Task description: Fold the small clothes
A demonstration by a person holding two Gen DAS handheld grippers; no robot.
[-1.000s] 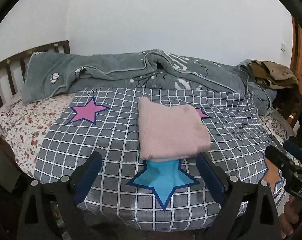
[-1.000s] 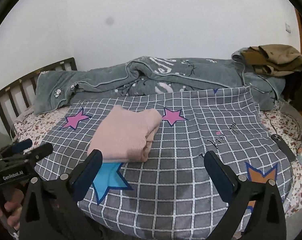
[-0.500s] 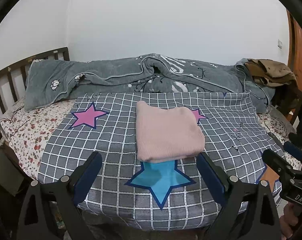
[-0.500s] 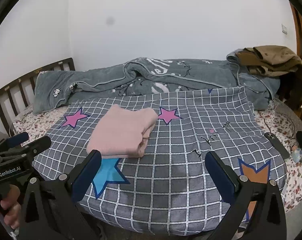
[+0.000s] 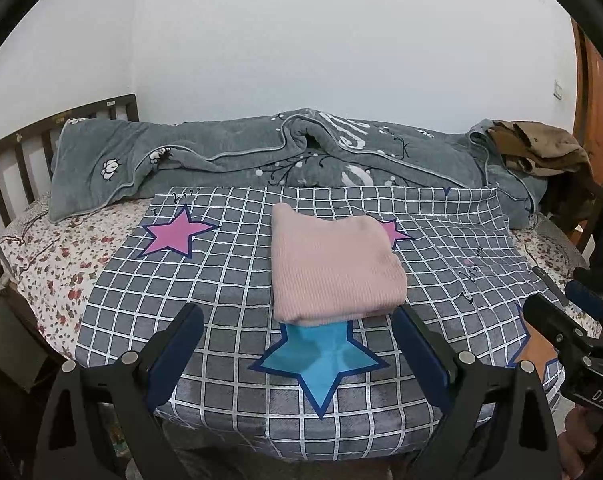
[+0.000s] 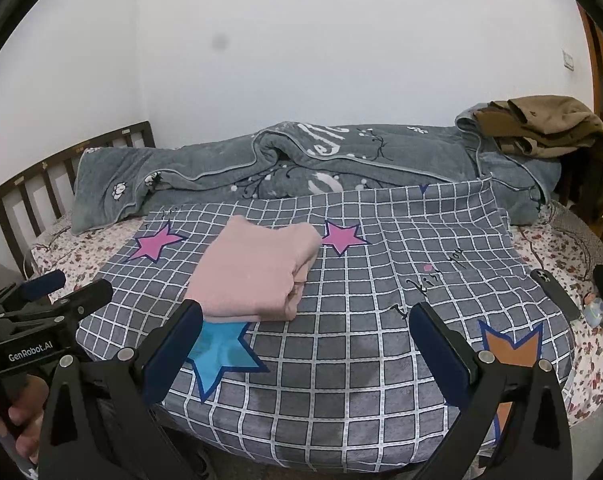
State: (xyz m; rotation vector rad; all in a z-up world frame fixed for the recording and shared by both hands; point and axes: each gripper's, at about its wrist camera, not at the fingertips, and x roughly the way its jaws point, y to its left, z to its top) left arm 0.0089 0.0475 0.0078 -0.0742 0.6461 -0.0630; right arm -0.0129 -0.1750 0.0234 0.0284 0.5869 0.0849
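Left hand-held gripper [image 5: 297,340]: jaws spread wide, nothing between fingers. Right hand-held gripper [image 6: 305,340]: jaws spread wide, empty. Both level, side by side, each gripped from below by a hand [image 6: 25,420].

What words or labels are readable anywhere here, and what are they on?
"GenRobot.AI": white print on the left gripper, seen from the right wrist.
"DAS": white letters on the right gripper, cut off at the frame edge.
White lettering on the grey blanket: folded over, not readable.
Black script on the checked sheet: too small to read.
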